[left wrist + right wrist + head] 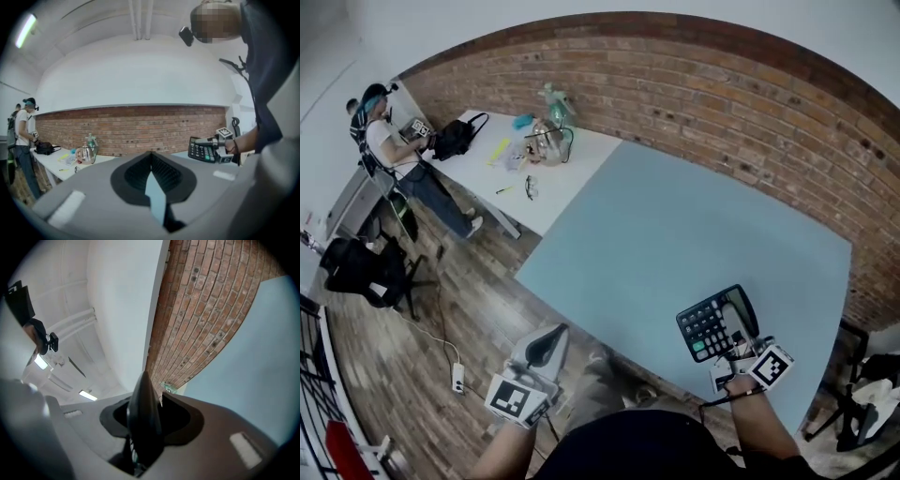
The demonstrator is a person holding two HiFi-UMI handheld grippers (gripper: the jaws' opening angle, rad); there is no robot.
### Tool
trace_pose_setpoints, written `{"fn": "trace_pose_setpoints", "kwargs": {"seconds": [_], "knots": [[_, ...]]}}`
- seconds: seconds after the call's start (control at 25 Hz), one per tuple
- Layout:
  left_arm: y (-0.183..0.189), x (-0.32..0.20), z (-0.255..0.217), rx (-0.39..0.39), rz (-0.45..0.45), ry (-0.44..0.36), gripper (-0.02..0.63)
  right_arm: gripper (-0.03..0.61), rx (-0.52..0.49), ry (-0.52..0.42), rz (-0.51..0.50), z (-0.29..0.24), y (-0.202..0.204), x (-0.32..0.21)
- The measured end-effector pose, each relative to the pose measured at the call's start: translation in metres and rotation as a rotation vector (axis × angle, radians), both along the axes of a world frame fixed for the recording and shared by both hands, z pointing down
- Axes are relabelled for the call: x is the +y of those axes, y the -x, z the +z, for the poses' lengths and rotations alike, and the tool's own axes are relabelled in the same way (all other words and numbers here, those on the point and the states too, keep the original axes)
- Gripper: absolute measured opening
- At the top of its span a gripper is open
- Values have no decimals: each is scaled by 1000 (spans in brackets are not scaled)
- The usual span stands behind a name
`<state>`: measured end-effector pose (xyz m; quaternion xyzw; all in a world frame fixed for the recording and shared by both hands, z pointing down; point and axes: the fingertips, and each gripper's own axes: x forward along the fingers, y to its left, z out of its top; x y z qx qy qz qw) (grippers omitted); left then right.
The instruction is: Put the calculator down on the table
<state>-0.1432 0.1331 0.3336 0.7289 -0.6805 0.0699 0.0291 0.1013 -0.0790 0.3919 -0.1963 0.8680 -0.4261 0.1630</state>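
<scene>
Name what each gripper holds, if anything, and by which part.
The right gripper holds the calculator by the edge nearest the person's hand, one jaw lying across its keyed face. The left gripper holds nothing.

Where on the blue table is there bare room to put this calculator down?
The blue table is bare throughout, from the brick wall to its near edge by the calculator. Only the white table at its far left is crowded.

On my feed, a pale blue table (675, 225) stands beside a white table (581, 164), which carries a black bag (455, 139) and a green bottle (555, 101).
</scene>
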Motion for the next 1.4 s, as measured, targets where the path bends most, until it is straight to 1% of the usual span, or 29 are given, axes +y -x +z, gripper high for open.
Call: {"fn": "trace_pose_setpoints", "kwargs": {"seconds": [0.08, 0.24, 0.44, 0.64, 0.84, 1.0, 1.2, 1.28, 1.4], "knots": [[4, -13, -2, -8, 35, -7, -12, 133, 3, 12, 41, 5, -8, 0], [15, -43, -1, 6, 81, -15, -12, 133, 4, 24, 101, 8, -16, -5], [23, -71, 5, 36, 154, -21, -12, 133, 21, 16, 156, 2, -13, -13], [36, -98, 17, 56, 245, 3, -12, 133, 19, 22, 244, 1, -10, -19], [57, -132, 17, 77, 322, -5, -12, 133, 36, 27, 317, 2, 2, -26], [72, -160, 22, 100, 379, 4, -12, 133, 43, 24, 385, -2, 14, -28], [74, -190, 26, 119, 504, 21, -12, 133, 64, 20, 467, -9, 27, -28], [73, -200, 25, 127, 554, 21, -12, 133, 61, 31, 499, -9, 32, -25], [72, -212, 25, 143, 621, 20, -12, 133, 82, 29, 540, -12, 35, -22]]}}
